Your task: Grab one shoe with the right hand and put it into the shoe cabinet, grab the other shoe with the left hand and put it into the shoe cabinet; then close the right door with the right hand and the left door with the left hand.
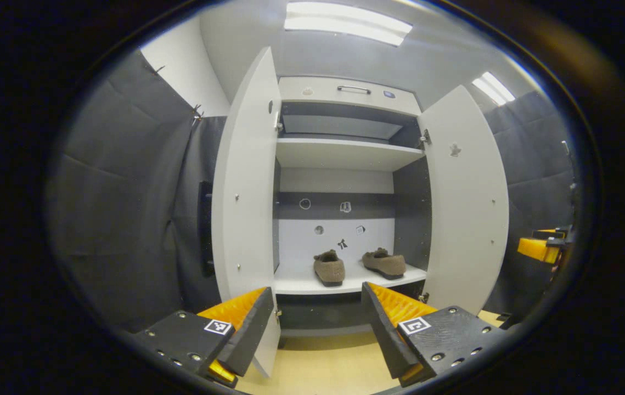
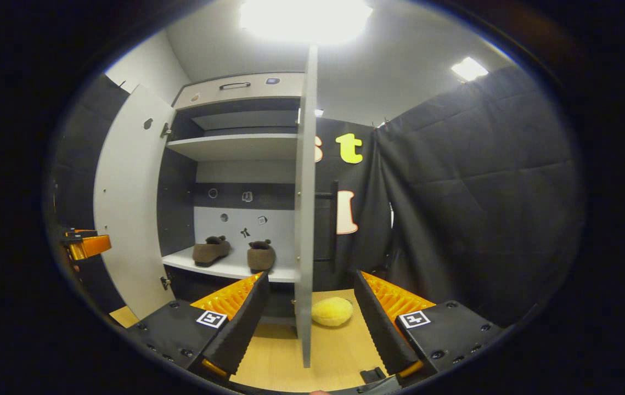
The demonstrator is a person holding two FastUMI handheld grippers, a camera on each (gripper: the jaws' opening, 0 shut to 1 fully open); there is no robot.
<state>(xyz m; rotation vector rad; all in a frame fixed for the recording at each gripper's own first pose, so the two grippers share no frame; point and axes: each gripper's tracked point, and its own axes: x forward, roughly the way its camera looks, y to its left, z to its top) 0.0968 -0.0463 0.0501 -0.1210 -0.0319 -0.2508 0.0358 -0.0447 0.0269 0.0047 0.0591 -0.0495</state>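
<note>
I count both shoes as stowed. In the left gripper view 1 shoe (image 1: 329,268) sits on the low shelf (image 1: 296,284) of the cabinet (image 1: 345,93), toe toward me, and the other shoe (image 1: 384,263) lies beside it, apart from it and turned sideways. So the 2 placing steps look done to me.

What is left is the 2 doors. The left door (image 1: 243,208) and the right door (image 1: 466,197) both stand wide open. In the right gripper view I am looking almost edge-on at the right door (image 2: 305,219), which rises between my fingers' line of sight, so I judge that I am lined up to push it shut first.

My left gripper (image 1: 317,318) has its fingers spread with nothing between them, hanging in front of the open cabinet. My right gripper (image 2: 309,315) is also spread wide and empty; the door edge shows in the gap, but I cannot tell whether either finger touches it.

A yellow fluffy thing (image 2: 332,311) lies on the floor (image 2: 268,356) just past the door's foot; it may get in the way of the swing.
</note>
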